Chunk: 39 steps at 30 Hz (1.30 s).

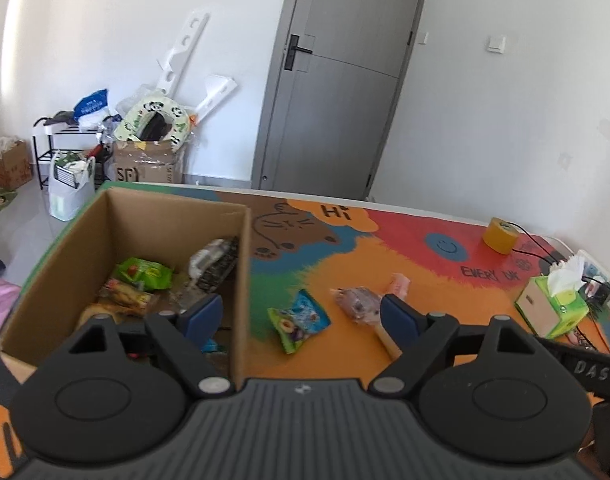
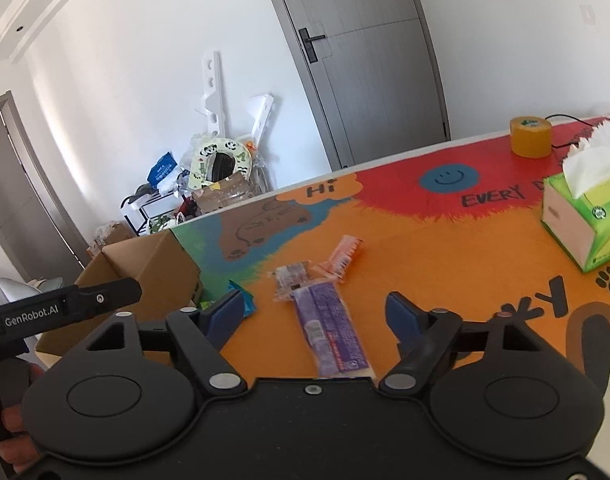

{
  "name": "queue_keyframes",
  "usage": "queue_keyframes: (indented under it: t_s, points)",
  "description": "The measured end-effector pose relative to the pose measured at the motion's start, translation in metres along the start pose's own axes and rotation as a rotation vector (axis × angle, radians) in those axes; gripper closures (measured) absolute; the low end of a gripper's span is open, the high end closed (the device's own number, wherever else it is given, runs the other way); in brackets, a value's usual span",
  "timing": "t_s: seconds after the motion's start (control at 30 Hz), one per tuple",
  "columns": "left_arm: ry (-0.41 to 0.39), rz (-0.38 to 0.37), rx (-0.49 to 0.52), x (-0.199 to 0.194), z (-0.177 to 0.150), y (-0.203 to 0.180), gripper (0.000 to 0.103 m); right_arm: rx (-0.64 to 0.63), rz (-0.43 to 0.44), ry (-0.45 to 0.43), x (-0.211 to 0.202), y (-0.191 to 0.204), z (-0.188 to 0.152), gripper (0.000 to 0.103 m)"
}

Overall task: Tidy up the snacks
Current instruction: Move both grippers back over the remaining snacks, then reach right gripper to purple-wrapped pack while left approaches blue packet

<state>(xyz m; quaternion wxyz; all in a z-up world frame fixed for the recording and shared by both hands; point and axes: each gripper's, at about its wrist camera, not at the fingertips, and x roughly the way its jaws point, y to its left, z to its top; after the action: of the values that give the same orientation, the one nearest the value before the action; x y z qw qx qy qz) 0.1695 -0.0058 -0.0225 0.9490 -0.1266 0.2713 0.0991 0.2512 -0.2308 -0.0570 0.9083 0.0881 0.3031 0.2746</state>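
Hovering over the right wall of the open brown cardboard box (image 1: 145, 216), the left gripper (image 1: 301, 316) has its blue-padded fingers spread wide, nothing between them. One pad sits above the box interior, the other above the colourful cartoon-printed table mat (image 1: 425, 280).

Inside the box: a green snack packet (image 1: 145, 274), a yellow-brown wrapped snack (image 1: 123, 298) just beside it, and a clear-and-dark packet (image 1: 215, 262) leaning against the right wall.

On the mat, right of the box: a green-and-blue snack pouch (image 1: 299, 320), lying flat near the box wall. Beside it, a long purple wrapped bar (image 2: 331, 328) with a small clear packet (image 2: 291, 280) touching its far end. A pink-orange striped packet (image 2: 343, 256) lies just beyond those.

Right gripper (image 2: 315, 316) is held low over the purple bar, fingers spread on either side of it, not touching it.

Far right of the mat: a green tissue box (image 2: 585, 220) with white tissue sticking up, and a roll of yellow-brown tape (image 2: 531, 136) behind it.
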Motion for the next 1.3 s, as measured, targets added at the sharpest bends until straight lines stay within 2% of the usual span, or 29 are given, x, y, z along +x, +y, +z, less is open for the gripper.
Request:
queue_keyframes:
  t_s: [0.17,0.47,0.73,0.8,0.93,1.03,1.2,1.3]
  points:
    - [0.006,-0.025,0.011,0.005,-0.001,-0.011,0.033,0.003,0.005,0.027,0.009,-0.005,-0.006,0.034]
    - [0.037,-0.036,0.031,0.024,-0.001,-0.028,0.038,0.004,0.023,0.077,0.03,-0.008,-0.013,0.039]
    - [0.054,-0.024,0.034,0.041,-0.005,-0.034,0.039,0.004,0.016,0.12,0.056,-0.011,-0.019,0.04]
    - [0.057,-0.021,0.038,0.045,-0.007,-0.036,0.039,0.008,0.022,0.129,0.061,-0.012,-0.02,0.044]
    - [0.057,-0.006,0.048,0.052,-0.01,-0.038,0.039,0.014,0.008,0.176,0.074,-0.019,-0.027,0.06]
    - [0.065,-0.004,0.054,0.059,-0.013,-0.043,0.039,0.033,0.027,0.16,0.07,-0.028,-0.03,0.065]
    - [0.089,0.001,0.082,0.075,-0.019,-0.053,0.039,0.077,0.003,0.129,0.059,-0.045,-0.031,0.067]
    - [0.09,0.032,0.093,0.084,-0.02,-0.054,0.039,0.103,-0.011,0.114,0.054,-0.057,-0.031,0.067]
